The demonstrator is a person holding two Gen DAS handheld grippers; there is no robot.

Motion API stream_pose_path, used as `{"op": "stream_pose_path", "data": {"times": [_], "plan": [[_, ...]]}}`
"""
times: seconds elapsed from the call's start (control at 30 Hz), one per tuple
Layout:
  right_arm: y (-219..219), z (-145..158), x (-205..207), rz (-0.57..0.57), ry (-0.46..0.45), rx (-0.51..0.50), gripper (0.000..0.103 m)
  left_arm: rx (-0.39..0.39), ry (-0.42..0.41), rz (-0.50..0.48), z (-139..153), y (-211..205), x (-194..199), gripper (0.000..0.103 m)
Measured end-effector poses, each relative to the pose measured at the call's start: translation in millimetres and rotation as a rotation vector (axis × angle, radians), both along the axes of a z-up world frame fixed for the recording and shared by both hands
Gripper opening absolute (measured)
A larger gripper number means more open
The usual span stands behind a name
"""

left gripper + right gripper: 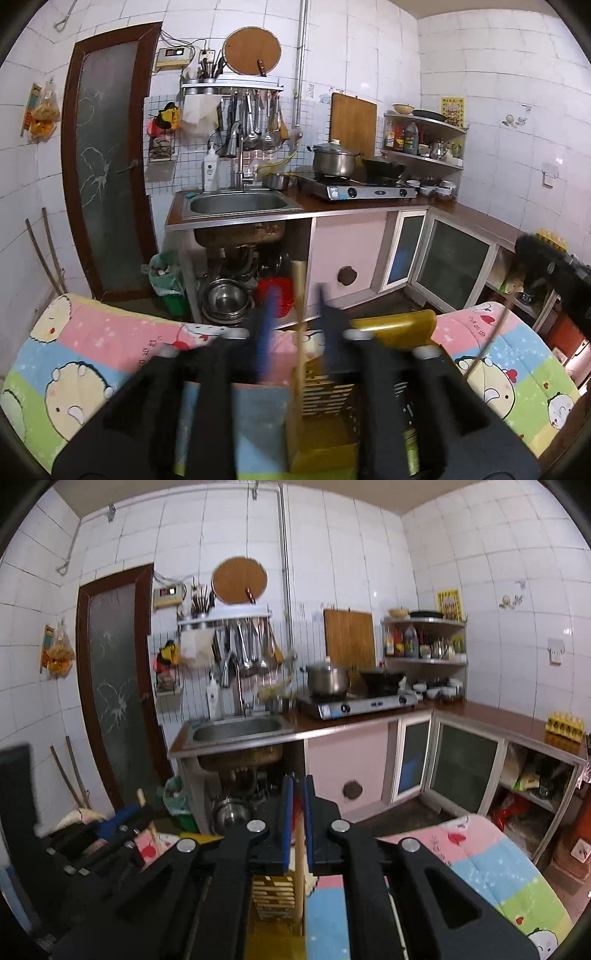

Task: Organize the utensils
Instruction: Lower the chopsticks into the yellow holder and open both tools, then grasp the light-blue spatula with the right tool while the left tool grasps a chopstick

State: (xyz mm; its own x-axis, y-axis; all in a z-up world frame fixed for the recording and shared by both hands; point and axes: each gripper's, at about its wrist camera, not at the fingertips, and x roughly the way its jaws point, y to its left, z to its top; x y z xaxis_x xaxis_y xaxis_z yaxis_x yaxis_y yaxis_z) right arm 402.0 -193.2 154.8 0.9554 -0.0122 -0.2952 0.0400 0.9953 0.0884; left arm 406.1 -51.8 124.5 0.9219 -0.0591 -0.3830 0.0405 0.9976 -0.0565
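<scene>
In the left wrist view, my left gripper (297, 301) is open, its blue-padded fingers apart on either side of an upright wooden utensil handle (299, 317) without touching it. The handle stands in a yellow slatted utensil holder (325, 398) below the gripper. In the right wrist view, my right gripper (298, 801) is shut on the wooden utensil handle (299, 864), which runs down beside the yellow holder (275, 890). The left gripper (122, 823) shows at the left of that view.
A cartoon-print cloth covers the table (92, 354). A thin stick (487, 339) leans at the right. Beyond are a sink (236, 203), a gas stove with pot (354, 188), cabinets, steel bowls and a red basket (277, 295) under the sink.
</scene>
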Motion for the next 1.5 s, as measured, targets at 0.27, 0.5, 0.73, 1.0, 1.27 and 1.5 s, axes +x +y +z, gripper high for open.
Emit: {"op": "stream_pose_path", "data": {"times": [0.27,0.5,0.73,1.0,1.27,1.5], "plan": [[-24,0,-35,-0.063,0.019,-0.006,0.063,0.014,-0.052,0.042,37,41,-47,0.091],[-34,-41,-79,-0.073,0.114,-0.001,0.067,0.050,-0.013,0.081,28,69,-94,0.098],[-49,-105,-103,-0.075,0.259,0.092,0.067,0.088,0.100,0.098,-21,77,-119,0.098],[-36,-156,-112,-0.077,0.388,0.086,0.067,0.065,0.285,0.084,-84,94,-129,0.098],[-8,-175,-110,-0.034,0.461,0.000,0.067,0.061,0.400,0.047,-129,98,-136,0.098],[4,-187,-112,-0.021,0.508,-0.043,0.067,0.046,0.497,0.018,-157,98,-135,0.098]]}}
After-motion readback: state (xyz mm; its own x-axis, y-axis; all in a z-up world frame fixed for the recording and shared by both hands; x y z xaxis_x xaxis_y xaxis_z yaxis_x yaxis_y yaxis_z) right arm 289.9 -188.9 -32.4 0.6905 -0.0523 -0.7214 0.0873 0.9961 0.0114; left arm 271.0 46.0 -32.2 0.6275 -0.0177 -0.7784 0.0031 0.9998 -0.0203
